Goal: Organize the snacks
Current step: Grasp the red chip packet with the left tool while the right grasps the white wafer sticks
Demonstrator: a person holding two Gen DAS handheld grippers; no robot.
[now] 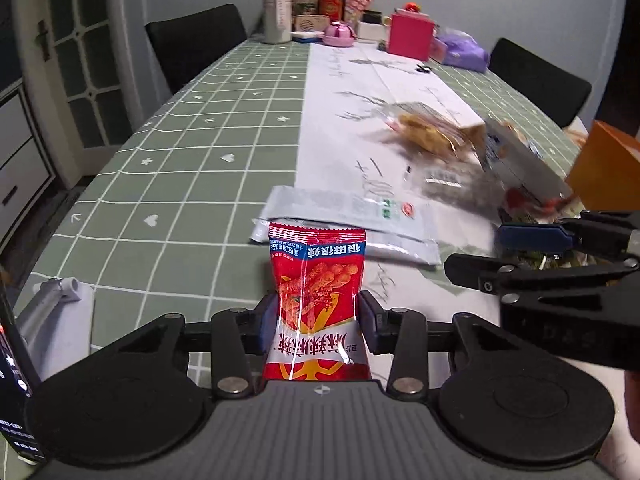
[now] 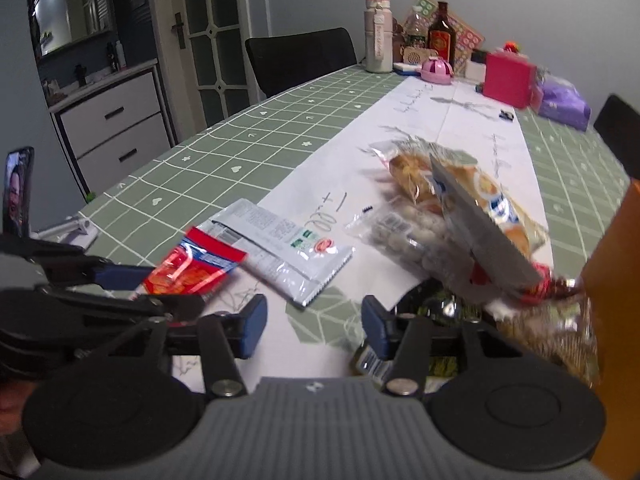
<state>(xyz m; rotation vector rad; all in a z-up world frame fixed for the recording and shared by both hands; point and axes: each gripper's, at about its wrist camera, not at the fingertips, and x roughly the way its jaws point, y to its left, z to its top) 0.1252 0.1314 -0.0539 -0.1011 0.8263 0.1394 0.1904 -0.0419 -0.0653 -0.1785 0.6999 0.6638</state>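
Observation:
My left gripper is shut on a red snack packet, held above the table's near edge; the packet also shows in the right wrist view. My right gripper is open and empty, low over the table beside the snack pile. It also shows in the left wrist view. A silver packet lies flat just beyond the red one. A bread bag, a clear bag of round snacks and a blue and orange packet are heaped at the right.
An orange box stands at the right edge. A dark green packet lies under my right gripper. A phone on a stand is at the left. Bottles, a pink box and a purple bag crowd the far end. Black chairs surround the table.

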